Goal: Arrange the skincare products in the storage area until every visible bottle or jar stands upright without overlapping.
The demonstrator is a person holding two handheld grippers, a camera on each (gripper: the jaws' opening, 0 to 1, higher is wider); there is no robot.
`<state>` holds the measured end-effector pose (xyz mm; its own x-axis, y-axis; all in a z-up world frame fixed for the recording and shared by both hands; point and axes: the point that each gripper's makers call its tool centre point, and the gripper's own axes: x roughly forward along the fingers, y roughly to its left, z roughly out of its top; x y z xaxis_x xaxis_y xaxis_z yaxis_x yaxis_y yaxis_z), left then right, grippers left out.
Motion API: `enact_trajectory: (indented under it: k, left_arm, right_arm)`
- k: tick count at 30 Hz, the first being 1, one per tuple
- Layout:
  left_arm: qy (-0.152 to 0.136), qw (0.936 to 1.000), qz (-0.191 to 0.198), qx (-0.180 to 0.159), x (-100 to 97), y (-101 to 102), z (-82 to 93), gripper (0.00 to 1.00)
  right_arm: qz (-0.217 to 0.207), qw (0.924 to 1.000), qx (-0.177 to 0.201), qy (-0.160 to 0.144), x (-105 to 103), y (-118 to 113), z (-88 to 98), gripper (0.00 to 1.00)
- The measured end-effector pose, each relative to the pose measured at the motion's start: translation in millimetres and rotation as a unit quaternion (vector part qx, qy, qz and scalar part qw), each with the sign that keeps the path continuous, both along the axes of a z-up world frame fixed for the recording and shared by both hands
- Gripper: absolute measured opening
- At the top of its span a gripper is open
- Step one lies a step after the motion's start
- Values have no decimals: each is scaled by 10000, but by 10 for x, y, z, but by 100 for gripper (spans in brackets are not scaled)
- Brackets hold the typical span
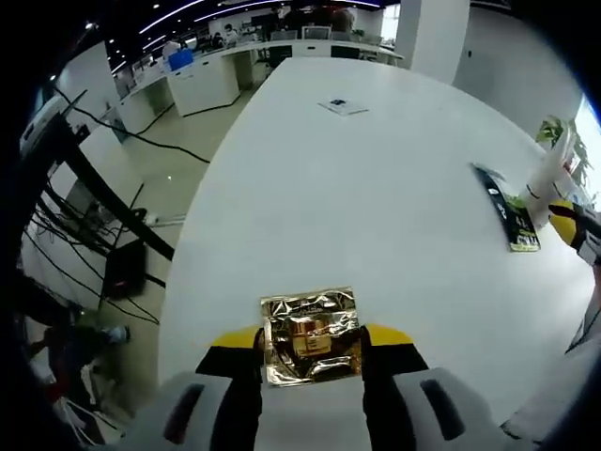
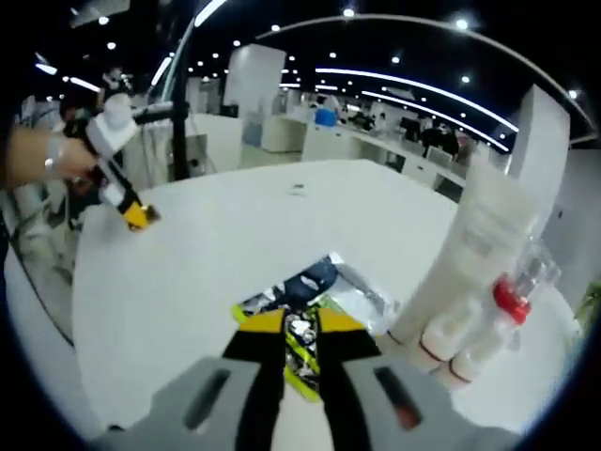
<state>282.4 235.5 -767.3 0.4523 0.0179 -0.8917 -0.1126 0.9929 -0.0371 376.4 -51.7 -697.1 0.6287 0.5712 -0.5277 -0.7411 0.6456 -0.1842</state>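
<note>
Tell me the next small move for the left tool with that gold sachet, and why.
Probably carry the gold sachet across the white table toward the white tubes and set it down beside them. The left tool is shut on it near the table's edge, far from the tubes, while the right tool grips the black and green sachet next to them.

The gold sachet's (image 1: pixel 311 335) lower edge is hidden between the jaws at the bottom of the left gripper view, and its print is too blurred to be read. At the right edge, a white tube (image 1: pixel 552 171) is cut off. In the right gripper view, the green sachet (image 2: pixel 302 349) is partly covered by the jaws; the tall tube's (image 2: pixel 474 252) label is unreadable.
</note>
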Motion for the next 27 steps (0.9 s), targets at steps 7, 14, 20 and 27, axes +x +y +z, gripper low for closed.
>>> enact_trajectory:
  k: [7, 14, 20, 27]
  left_arm:
    - [43, 10000, 31, -16, -69, -39, -7, 42]
    - [49, 9999, 104, -92, -145, -59, -2, 42]
    - [-160, 9997, 124, -137, -139, -120, 90, 40]
    - [-362, 9991, 148, -150, -143, -185, 222, 40]
  right_arm:
    - [348, 9993, -111, 8, 17, 172, 19, 11]
    - [350, 9992, 22, -202, 68, 272, 160, 11]
    - [20, 9994, 186, -300, 41, 104, 226, 11]
    - [-319, 9985, 164, -412, -64, -193, 238, 11]
